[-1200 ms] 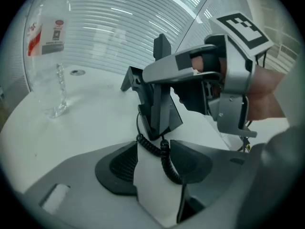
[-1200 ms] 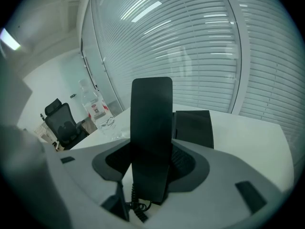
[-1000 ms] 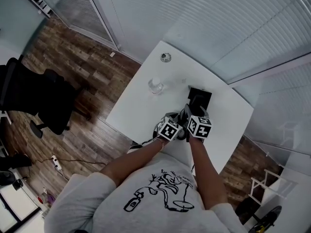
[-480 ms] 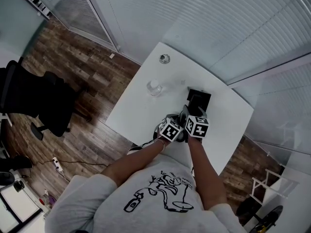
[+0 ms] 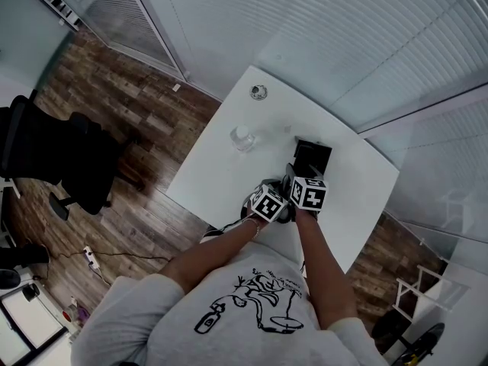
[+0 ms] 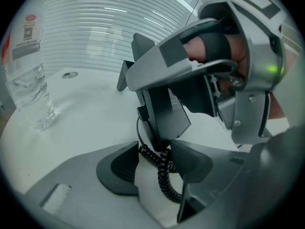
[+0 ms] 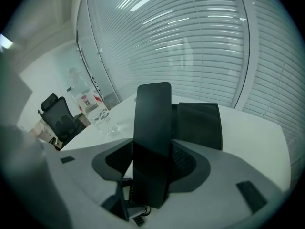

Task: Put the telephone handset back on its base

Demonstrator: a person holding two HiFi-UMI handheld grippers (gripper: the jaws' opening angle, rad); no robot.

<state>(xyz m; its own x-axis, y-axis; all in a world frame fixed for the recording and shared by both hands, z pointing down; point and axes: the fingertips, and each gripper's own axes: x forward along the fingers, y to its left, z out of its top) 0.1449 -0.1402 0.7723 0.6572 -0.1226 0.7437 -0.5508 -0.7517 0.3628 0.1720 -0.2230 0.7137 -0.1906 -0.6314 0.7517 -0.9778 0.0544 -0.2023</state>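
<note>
**Status.** The handset [image 7: 152, 123] stood upright in the right gripper [image 7: 151, 162], w/ the pads pressed on both its sides and its lower end down betw. the jaws. It was just in front of the base [image 7: 198, 125], on the person's side, and not yet seated. The left gripper [image 6: 155, 155] had its fingers spread. The coiled cord [image 6: 164, 175] hung through the gap w/ bare table [image 6: 90, 123] showing beside it, so nothing was pinched there. A water bottle [image 6: 28, 80] stood well left of the base.

**Step (judged).** Carry to base, approx. mid-task. Lowering and seating were not yet done.

**Risks.**
1. Cord snag: the cord ran betw. the left jaws. If they closed, or the handset went to the base w/o slack, the cord could pull tight and twist the handset.
2. Slip: the handset sides looked smooth. Tilting it to lay it flat could let it rotate or drop.
3. Misalignment: set down off-axis, the handset could sit crooked or slide off the base.
4. Base shift: a push from the front could move the base away.
</note>
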